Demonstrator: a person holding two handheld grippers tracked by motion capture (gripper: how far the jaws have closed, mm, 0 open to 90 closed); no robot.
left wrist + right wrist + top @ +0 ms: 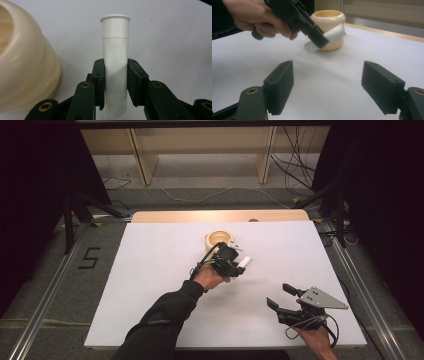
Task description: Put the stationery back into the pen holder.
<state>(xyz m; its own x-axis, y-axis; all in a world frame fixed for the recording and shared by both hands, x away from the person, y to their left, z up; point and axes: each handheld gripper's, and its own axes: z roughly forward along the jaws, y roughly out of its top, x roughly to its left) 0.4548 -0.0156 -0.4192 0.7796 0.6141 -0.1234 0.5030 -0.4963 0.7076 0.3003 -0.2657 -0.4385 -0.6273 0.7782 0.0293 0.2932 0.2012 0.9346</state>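
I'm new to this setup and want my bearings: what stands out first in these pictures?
The left gripper, mid-table, is clamped on a white tube that sticks out past its jaws, raised off the white table. Just behind it stands a cream bowl. The right gripper waits near the front right with its jaws wide apart and nothing between them.

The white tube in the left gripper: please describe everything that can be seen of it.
The white tube looks like smooth matte plastic, with a flared rim at its far end and a thin seam below it. The left gripper clamps it around the middle, a black pad on either side. It is held tilted above the white table, beside the cream bowl, not touching it.
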